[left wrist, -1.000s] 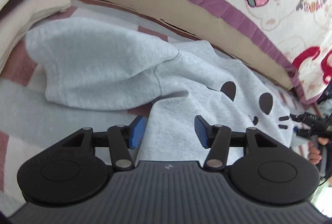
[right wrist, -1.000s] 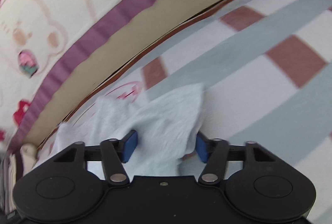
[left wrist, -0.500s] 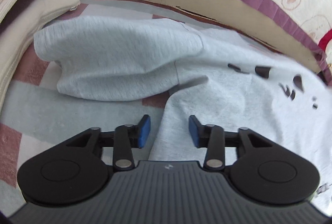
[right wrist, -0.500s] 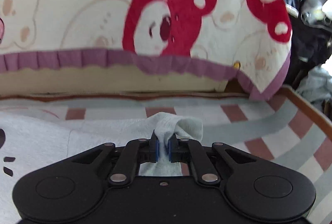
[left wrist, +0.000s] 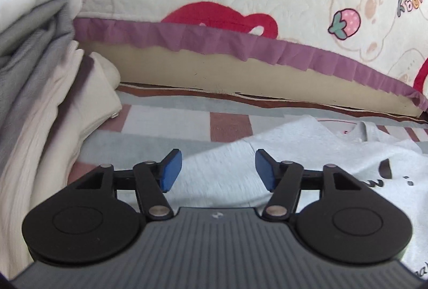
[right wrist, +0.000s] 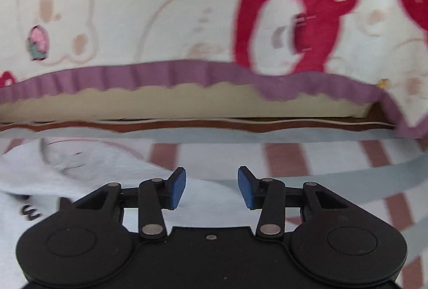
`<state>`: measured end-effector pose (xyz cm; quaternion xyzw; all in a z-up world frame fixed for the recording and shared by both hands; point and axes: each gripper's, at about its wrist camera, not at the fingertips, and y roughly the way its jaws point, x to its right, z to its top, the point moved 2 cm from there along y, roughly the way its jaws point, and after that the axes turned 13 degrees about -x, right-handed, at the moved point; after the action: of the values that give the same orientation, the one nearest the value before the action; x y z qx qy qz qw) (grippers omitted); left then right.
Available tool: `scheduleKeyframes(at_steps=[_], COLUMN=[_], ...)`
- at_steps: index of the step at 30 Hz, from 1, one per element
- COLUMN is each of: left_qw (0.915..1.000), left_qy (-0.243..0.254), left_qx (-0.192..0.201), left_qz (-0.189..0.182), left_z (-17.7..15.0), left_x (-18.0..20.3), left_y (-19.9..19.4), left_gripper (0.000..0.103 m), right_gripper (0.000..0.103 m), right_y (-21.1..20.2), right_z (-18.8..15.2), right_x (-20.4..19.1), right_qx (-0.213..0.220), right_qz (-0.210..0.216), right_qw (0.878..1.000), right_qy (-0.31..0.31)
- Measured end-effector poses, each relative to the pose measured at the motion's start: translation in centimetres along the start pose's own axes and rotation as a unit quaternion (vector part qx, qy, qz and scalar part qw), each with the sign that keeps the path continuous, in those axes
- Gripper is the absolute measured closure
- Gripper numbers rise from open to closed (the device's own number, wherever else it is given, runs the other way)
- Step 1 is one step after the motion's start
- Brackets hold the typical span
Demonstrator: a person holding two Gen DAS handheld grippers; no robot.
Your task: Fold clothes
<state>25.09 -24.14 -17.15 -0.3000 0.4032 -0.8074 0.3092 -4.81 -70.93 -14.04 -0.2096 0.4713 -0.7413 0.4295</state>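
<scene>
Released since half a second ago, the sweatshirt (right wrist: 88,176) lies flat; right gripper (right wrist: 211,186) and left gripper (left wrist: 218,168) gape empty. Its print is blurred, partly cut off.

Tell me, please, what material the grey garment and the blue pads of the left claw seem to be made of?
The grey garment looks like soft cotton jersey or light fleece: a matte, heathered surface that creases loosely, with a dark print. The pads of the left claw look like rubber or foam: flat blue with no shine. Neither can be confirmed by sight alone.
</scene>
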Motion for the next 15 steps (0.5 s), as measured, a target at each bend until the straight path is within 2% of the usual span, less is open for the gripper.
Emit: scheduleKeyframes(at_steps=[1, 4, 7, 9, 10, 13, 15], left_qw=[1.0000, 0.9999, 0.9981, 0.9950, 0.9950, 0.9960, 0.9944], left_qy=[0.002, 0.006, -0.021, -0.043, -0.039, 0.015, 0.058], left_qx=[0.004, 0.016, 0.036, 0.039, 0.027, -0.021, -0.044], left_qz=[0.001, 0.002, -0.045, -0.082, -0.087, -0.085, -0.077], left_z=[0.6, 2.2, 3.5, 4.6, 5.1, 6.0, 5.9], left_x=[-0.1, -0.4, -0.7, -0.6, -0.1, 2.4, 4.3], left_y=[0.4, 1.5, 2.7, 3.5, 4.1, 5.9, 7.0], left_gripper=[0.043, 0.043, 0.043, 0.043, 0.043, 0.043, 0.043], right_gripper=[0.054, 0.053, 0.054, 0.054, 0.053, 0.037, 0.035], right_y=[1.7, 5.7, 8.5, 9.0, 9.0, 9.3, 10.0], right_z=[0.9, 2.6, 2.4, 2.2, 2.0, 2.3, 2.5], right_x=[-1.2, -4.2, -6.3, -7.5, -8.1, -8.6, -8.0], right_qx=[-0.019, -0.039, -0.060, -0.061, -0.056, -0.049, -0.059], right_qz=[0.021, 0.011, -0.004, 0.003, 0.004, -0.025, -0.035], right_qw=[0.999, 0.998, 0.997, 0.996, 0.995, 0.993, 0.992], right_qy=[-0.019, -0.044, -0.051, -0.066, -0.080, -0.107, -0.106])
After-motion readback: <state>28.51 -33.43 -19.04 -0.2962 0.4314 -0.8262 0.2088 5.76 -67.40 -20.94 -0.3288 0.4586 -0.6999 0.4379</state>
